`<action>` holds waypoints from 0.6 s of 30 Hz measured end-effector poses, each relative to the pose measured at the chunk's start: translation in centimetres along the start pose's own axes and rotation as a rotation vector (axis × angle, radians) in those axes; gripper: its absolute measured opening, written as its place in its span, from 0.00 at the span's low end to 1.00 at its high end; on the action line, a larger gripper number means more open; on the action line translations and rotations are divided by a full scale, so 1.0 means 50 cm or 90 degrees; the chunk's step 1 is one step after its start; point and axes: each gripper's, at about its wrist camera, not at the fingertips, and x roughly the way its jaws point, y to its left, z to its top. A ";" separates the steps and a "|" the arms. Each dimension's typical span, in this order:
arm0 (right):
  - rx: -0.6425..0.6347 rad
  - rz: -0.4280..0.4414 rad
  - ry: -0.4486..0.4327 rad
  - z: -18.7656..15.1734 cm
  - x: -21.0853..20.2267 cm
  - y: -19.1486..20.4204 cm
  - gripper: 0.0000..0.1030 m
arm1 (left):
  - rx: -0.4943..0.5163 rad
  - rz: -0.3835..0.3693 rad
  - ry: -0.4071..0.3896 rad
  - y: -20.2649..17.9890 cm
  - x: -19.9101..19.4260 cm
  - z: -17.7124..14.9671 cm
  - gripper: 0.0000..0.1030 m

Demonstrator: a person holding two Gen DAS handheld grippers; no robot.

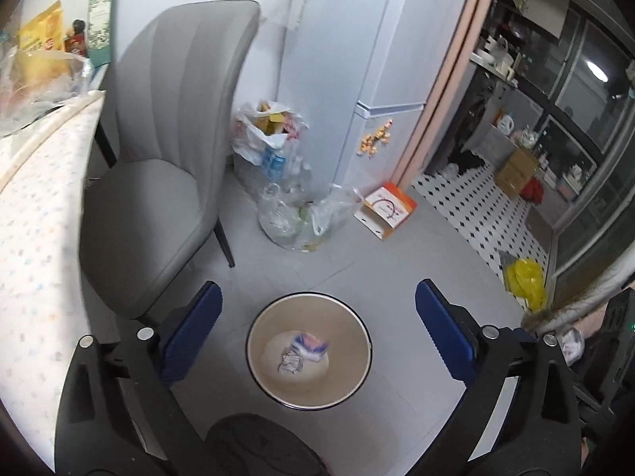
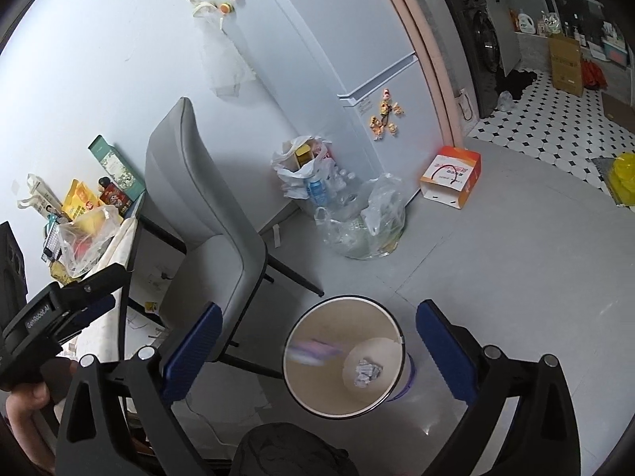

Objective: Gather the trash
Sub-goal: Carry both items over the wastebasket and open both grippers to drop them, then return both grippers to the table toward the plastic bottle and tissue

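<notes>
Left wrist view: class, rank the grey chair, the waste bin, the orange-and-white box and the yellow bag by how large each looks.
1. grey chair
2. waste bin, though it is nearest the camera
3. and 4. orange-and-white box and yellow bag: too alike to rank

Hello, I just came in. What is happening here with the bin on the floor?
A person is collecting trash with two handheld grippers. Both the left gripper and the right gripper are open and empty above a round waste bin beside a grey chair. A crumpled paper ball lies at the bottom of the bin. A colourful wrapper is in it too, blurred in the right wrist view, so possibly falling.
</notes>
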 end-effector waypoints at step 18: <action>-0.130 0.051 -0.049 -0.016 -0.075 0.206 0.93 | -0.184 0.094 -0.128 0.211 -0.247 -0.045 0.94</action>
